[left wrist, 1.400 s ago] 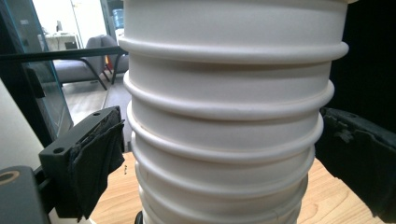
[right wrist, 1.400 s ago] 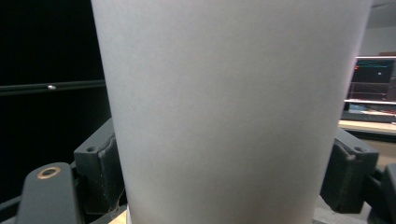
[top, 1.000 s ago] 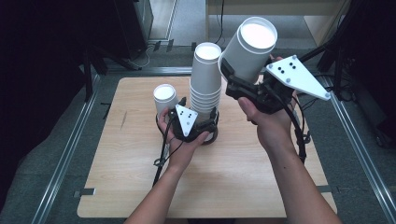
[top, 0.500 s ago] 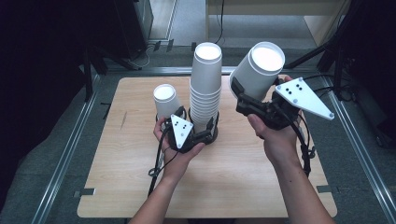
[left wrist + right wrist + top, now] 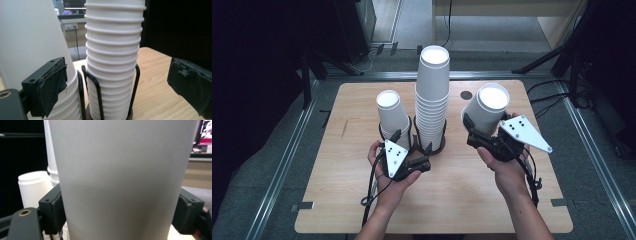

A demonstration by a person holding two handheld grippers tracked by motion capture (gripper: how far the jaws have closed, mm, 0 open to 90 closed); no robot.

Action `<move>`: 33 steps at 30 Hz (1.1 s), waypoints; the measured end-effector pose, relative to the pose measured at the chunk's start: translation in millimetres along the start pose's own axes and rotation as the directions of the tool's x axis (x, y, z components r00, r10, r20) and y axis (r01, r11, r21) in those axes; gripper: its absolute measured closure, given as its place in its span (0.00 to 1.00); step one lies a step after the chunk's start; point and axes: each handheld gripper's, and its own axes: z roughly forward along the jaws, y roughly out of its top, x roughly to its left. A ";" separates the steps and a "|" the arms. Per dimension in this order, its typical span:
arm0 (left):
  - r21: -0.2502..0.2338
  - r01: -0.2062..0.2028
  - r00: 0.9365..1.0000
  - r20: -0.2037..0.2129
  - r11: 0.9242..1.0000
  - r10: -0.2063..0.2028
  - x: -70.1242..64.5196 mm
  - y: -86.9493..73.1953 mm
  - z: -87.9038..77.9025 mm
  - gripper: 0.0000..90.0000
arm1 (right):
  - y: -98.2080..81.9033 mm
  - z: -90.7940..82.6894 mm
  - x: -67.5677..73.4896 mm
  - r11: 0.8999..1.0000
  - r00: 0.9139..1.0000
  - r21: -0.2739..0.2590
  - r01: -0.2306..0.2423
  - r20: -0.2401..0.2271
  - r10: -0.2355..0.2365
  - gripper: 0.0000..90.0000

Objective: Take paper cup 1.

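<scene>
A tall stack of white paper cups [image 5: 433,100] [image 5: 112,62] stands in a black wire holder [image 5: 441,146] [image 5: 97,87] at the middle of the wooden table [image 5: 452,200]. A shorter stack [image 5: 391,114] [image 5: 32,42] stands in the holder just to its left. My left gripper [image 5: 414,159] [image 5: 120,87] lies low in front of the holder. It is open, and the tall stack rises between its jaws without touching the right one. My right gripper [image 5: 479,132] [image 5: 120,212] is shut on a single white cup [image 5: 488,107] [image 5: 120,175], tilted, to the right of the tall stack.
A small dark round hole [image 5: 466,94] sits in the table behind the held cup. Metal rails [image 5: 287,160] run along the table's sides, and dark stand legs [image 5: 557,55] cross the back right. The left gripper's cable [image 5: 371,192] trails toward the front edge.
The right gripper has come down with the cup from above the stack to beside it. The left gripper has slid leftward and nearer the person along the holder's base.
</scene>
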 end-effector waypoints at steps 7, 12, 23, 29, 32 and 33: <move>0.019 0.008 1.000 -0.004 1.000 -0.008 5.7 -5.1 -7.8 0.03 | -23.1 -4.3 -3.4 1.000 1.000 0.027 -0.006 0.012 0.006 0.18; 0.027 0.014 1.000 -0.009 1.000 -0.014 8.6 -4.7 -10.8 0.03 | -37.3 -8.4 -3.3 0.999 0.999 0.037 0.038 0.019 -0.039 0.18; 0.094 0.041 0.993 0.106 0.995 -0.051 15.0 -7.0 -21.6 0.02 | -68.0 -23.3 -9.5 0.991 0.992 0.074 0.112 0.058 -0.116 0.18; 0.106 0.066 0.985 0.152 0.992 -0.082 17.9 -5.6 -23.8 0.02 | -79.9 -24.1 -9.3 0.976 0.978 0.102 0.194 0.055 -0.200 0.18; 0.108 0.066 0.982 0.169 0.992 -0.084 20.0 -4.5 -25.9 0.02 | -84.7 -26.2 -7.3 0.962 0.963 0.106 0.250 0.071 -0.258 0.18; 0.111 0.068 0.981 0.173 0.991 -0.087 21.0 -4.3 -26.1 0.02 | -86.2 -27.1 -7.5 0.955 0.956 0.105 0.276 0.074 -0.285 0.18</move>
